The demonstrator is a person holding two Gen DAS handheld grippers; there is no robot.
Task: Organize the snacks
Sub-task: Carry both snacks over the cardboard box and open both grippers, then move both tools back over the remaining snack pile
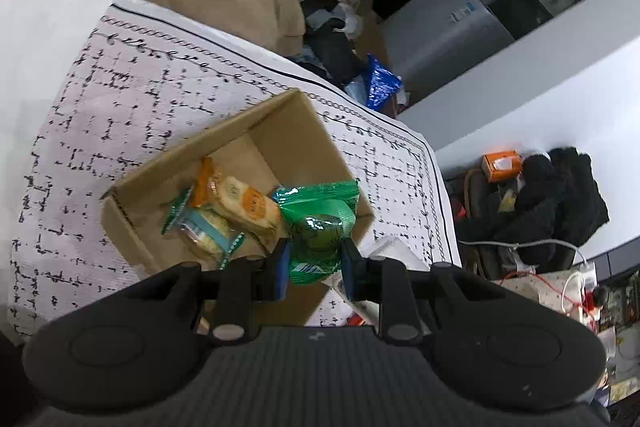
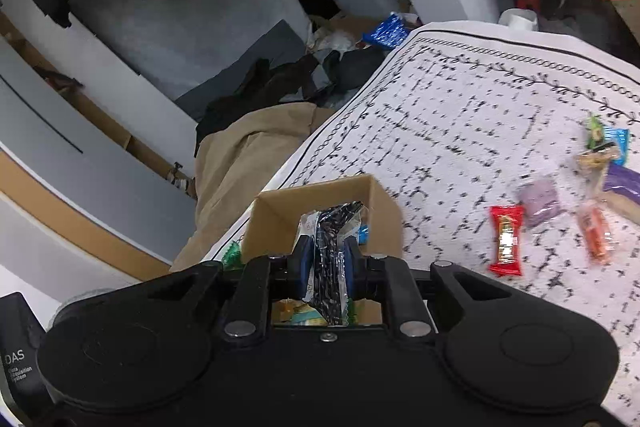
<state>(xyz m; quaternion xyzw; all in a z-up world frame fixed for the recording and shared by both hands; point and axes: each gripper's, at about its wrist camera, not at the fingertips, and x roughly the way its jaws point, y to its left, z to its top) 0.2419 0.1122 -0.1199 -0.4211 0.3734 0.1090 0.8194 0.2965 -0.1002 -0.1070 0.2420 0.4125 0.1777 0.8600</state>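
Centrally, a cardboard box (image 1: 280,131) is shown on the patterned cloth (image 1: 120,99), with wrapped snacks inside. Loose snacks (image 2: 506,239) are left further along the cloth. Light, crinkly and slippery packets are best pinched mid-body. A green packet (image 1: 316,227) is clamped by the left gripper (image 1: 314,263), a dark foil packet (image 2: 332,247) by the nearly closed right gripper (image 2: 326,259), both over the box.

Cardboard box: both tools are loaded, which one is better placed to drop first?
Probably left. Its tool holds the green packet above the cardboard box interior. The right tool, gripping the black-and-silver packet, also looks above it.
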